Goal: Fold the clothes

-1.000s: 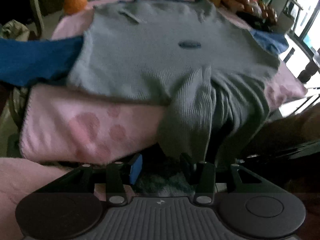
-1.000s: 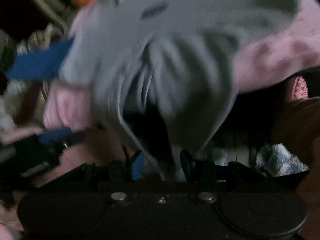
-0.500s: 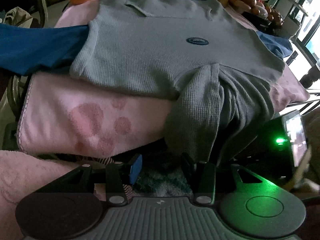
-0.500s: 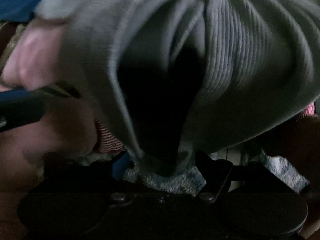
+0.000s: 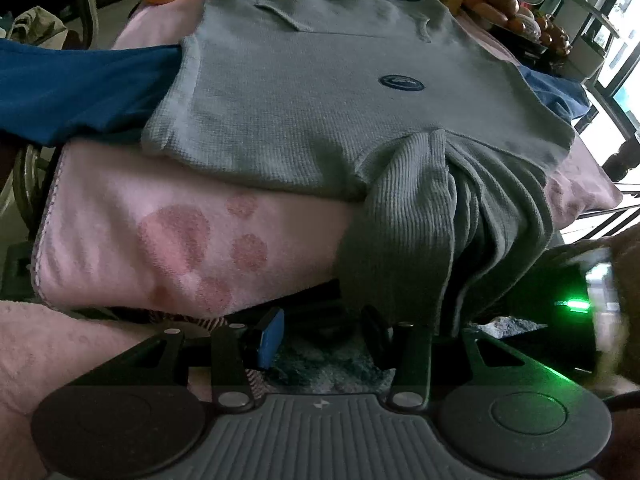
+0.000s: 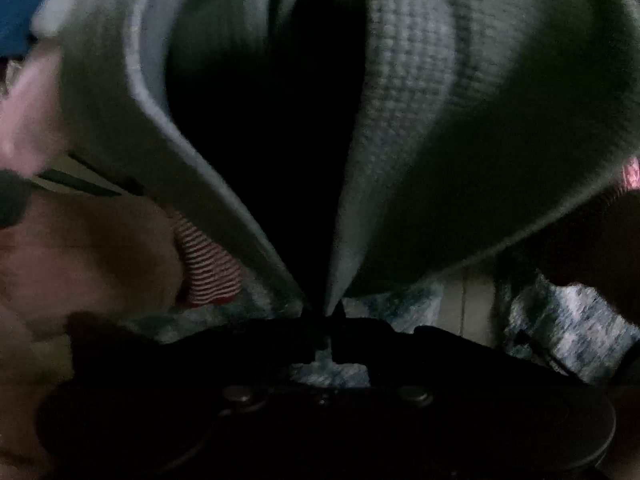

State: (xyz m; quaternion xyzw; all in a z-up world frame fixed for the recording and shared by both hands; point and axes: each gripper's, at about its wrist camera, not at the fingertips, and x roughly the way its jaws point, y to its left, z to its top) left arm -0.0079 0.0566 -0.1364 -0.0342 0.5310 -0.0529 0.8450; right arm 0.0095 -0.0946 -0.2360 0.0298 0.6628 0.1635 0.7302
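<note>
Right tool point(image 6: 326, 316) is clamped on the hanging hem of the grey sweater point(image 5: 320, 92); left tool point(image 5: 322, 336) hovers agape, empty, below the pink blanket point(image 5: 160, 240).

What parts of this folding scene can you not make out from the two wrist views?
- Left wrist view: the hanging sleeve end of the grey waffle-knit sweater is hidden behind the left claw.
- Right wrist view: the right claw is dark and blurred; exactly how much cloth it pinches is unclear.
- Left wrist view: the blue garment is cut off by the frame's left edge.
</note>
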